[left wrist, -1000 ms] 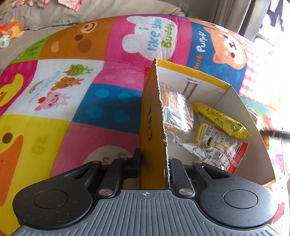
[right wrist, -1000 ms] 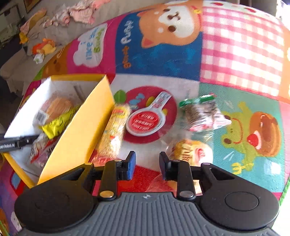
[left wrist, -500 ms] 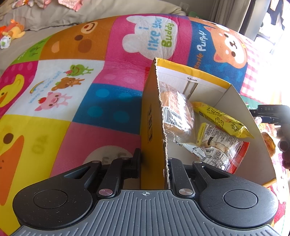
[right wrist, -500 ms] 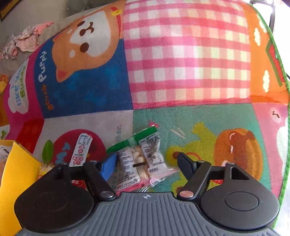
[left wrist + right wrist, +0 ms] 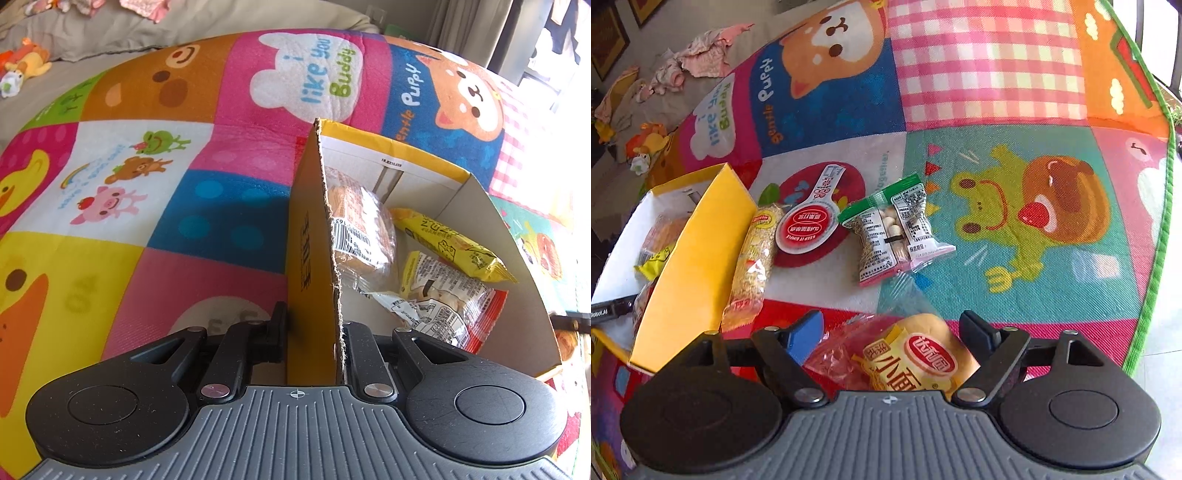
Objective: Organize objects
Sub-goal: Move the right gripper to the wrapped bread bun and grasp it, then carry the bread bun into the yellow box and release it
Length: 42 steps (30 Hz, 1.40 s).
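Snack packets (image 5: 894,229) beside yellow box (image 5: 698,254), mat (image 5: 314,74) lettering "like you Buddy"

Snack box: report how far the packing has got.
Done: three packets lie in the box. In hand: the left gripper pinches the box wall; the right gripper is opening around the bun pack, not gripping. Left: bun pack, noodle pack, red clip, nut bag.
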### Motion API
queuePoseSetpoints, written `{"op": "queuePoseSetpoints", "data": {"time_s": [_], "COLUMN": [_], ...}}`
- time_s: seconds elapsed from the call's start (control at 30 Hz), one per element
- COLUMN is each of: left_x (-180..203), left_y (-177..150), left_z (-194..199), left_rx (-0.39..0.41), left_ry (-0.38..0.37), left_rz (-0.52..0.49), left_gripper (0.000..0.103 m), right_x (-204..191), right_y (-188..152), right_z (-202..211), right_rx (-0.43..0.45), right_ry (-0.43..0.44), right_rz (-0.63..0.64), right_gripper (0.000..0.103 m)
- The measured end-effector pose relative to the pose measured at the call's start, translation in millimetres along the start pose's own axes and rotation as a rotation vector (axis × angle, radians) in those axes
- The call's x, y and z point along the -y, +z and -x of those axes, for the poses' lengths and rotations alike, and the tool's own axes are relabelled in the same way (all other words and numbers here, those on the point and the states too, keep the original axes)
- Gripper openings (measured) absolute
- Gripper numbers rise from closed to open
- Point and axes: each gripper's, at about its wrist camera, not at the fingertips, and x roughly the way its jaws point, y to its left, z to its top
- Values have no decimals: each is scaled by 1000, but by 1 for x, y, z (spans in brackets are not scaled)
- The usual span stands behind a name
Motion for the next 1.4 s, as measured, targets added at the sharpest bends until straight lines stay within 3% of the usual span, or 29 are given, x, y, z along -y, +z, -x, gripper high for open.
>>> {"op": "queuePoseSetpoints", "data": {"time_s": [0.2, 0.4, 0.6, 0.73, 0.8, 0.87, 0.97, 1.03, 1.4], "left_x": [0, 0, 0, 0, 0, 0, 0, 0, 0], "left_y": [0, 0, 0, -1, -1, -1, -1, 0, -1], "left_z": [0, 0, 0, 0, 0, 0, 0, 0, 0], "left_rx": [1, 2, 2, 3, 3, 3, 3, 4, 7], "left_ry": [2, 3, 4, 4, 4, 5, 4, 4, 3], "left_rz": [0, -2, -3, -2, -4, -4, -5, -7, -12], "left_gripper": [15, 15, 15, 15, 15, 15, 15, 15, 15], "right_x": [-12, -38, -33, -28, -32, -40, -44, -48, -90], "right_y": [-32, -57, -43, -41, -47, -52, -56, -61, -94], "right_z": [10, 22, 28, 14, 9, 11, 19, 24, 66], "right_rx": [6, 33, 105, 82, 66, 78, 68, 56, -6], "right_ry": [-75, -59, -57, -82, -102, -136, -98, -82, 92], "right_rz": [52, 100, -6, -41, -18, 29, 22, 27, 85], "right_gripper": [89, 88, 89, 88, 84, 70, 66, 57, 56]}}
